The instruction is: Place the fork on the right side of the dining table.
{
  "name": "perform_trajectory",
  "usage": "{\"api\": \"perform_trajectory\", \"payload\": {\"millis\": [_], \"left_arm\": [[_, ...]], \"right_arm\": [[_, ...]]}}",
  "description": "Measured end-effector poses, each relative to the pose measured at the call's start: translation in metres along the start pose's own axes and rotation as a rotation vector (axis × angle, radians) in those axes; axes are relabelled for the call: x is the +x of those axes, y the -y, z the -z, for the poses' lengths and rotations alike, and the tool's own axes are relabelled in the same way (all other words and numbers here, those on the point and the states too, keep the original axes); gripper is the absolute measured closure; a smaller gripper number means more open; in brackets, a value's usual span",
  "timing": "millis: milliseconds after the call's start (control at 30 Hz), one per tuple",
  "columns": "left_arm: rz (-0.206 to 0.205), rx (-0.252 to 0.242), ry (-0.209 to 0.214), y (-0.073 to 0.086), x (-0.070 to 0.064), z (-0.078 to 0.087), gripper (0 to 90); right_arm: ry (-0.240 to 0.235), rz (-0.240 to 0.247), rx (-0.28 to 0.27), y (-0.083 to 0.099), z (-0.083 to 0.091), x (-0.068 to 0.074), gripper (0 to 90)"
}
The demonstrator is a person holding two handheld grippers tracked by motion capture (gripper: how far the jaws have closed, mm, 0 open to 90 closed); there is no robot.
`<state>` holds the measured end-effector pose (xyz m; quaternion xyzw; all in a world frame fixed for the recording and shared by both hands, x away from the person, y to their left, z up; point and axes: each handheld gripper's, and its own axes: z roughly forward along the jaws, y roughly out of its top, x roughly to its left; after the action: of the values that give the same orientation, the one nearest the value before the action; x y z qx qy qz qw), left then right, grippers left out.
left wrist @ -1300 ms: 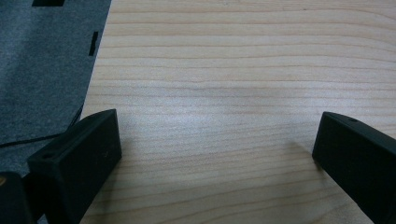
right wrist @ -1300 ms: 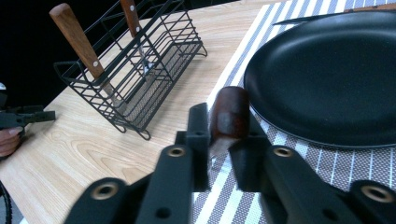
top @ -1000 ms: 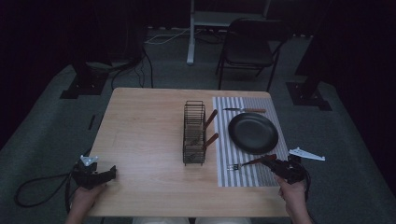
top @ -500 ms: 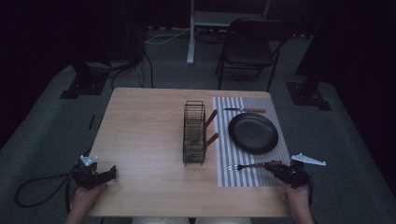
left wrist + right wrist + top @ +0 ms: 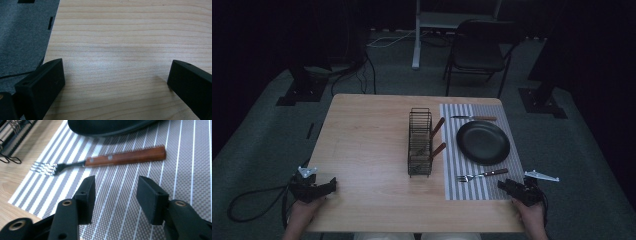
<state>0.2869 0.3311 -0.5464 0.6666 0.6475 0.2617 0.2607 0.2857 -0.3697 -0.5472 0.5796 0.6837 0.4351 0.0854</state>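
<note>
While the room around it lies dark, the high view shows a pale wooden desk (image 5: 372, 150) standing on grey carpet (image 5: 262, 145), with a black chair (image 5: 479, 47) and a white stand's leg behind it and dark equipment bases at either side. A striped grey placemat (image 5: 482, 187) covers the desk's right part; on it sit a black plate (image 5: 483, 142), a knife (image 5: 473, 118) beyond the plate, and a fork (image 5: 482, 175) with a brown wooden handle near the front. A black wire rack (image 5: 420, 142) stands upright just left of the placemat, two wooden handles sticking out of it. The left hand-held gripper (image 5: 324, 186) rests at the desk's front left corner, its cable trailing onto the carpet. The right hand-held gripper (image 5: 507, 186) sits at the placemat's front right corner, near the fork's handle but apart from it.

From the left gripper view, the left hand-held gripper (image 5: 116, 77) has its jaws spread wide over bare wood grain, holding nothing, the desk's edge and carpet at the left.

From the right gripper view, the right hand-held gripper (image 5: 115, 195) is partly open and empty above the placemat (image 5: 190, 170). The fork (image 5: 100, 161) lies crosswise just beyond the jaws, tines toward the rack (image 5: 12, 135), the plate's (image 5: 105, 126) rim behind it.
</note>
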Motion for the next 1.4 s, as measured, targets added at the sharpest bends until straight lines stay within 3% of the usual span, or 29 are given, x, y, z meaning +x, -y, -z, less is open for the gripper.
{"api": "perform_trajectory", "payload": {"millis": [67,300,400,533,633,800,867,933,967,1067,1233,1400], "left_arm": [[0.000,0.002,0.000,0.000,0.000,0.000,1.6],[-0.001,0.002,0.000,0.000,0.000,0.000,1.6],[0.000,0.001,0.000,0.000,0.000,0.000,1.6],[-0.001,0.003,0.000,0.000,0.000,0.000,1.6],[-0.001,0.002,0.000,0.000,0.000,0.000,1.6],[0.000,0.002,0.000,0.000,0.000,0.000,1.6],[-0.001,0.002,0.000,0.000,0.000,0.000,1.6],[-0.001,0.002,0.000,0.000,0.000,0.000,1.6],[0.000,0.002,0.000,0.000,0.000,0.000,1.6],[-0.001,0.002,0.000,0.000,0.000,0.000,1.6],[0.000,0.002,0.000,0.000,0.000,0.000,1.6],[0.000,0.002,0.000,0.000,0.000,0.000,1.6]], "right_arm": [[0.005,-0.001,-0.008,0.002,0.001,0.002,43.6],[0.096,0.017,-0.047,0.013,0.005,0.015,28.5],[0.133,0.060,-0.039,0.016,0.004,0.022,17.9],[0.203,0.126,-0.024,0.018,-0.002,0.032,12.2],[0.238,0.163,-0.013,0.020,-0.005,0.038,11.6],[0.270,0.143,-0.026,0.024,-0.005,0.044,11.6],[0.321,0.152,-0.024,0.025,-0.006,0.048,11.6],[0.335,0.154,-0.027,0.025,-0.006,0.048,11.6],[0.378,0.153,-0.040,0.026,-0.006,0.051,11.6],[0.409,0.157,-0.036,0.027,-0.008,0.054,11.6],[0.431,0.170,-0.040,0.027,-0.010,0.059,11.6],[0.416,0.156,-0.055,0.026,-0.010,0.059,11.6]]}}
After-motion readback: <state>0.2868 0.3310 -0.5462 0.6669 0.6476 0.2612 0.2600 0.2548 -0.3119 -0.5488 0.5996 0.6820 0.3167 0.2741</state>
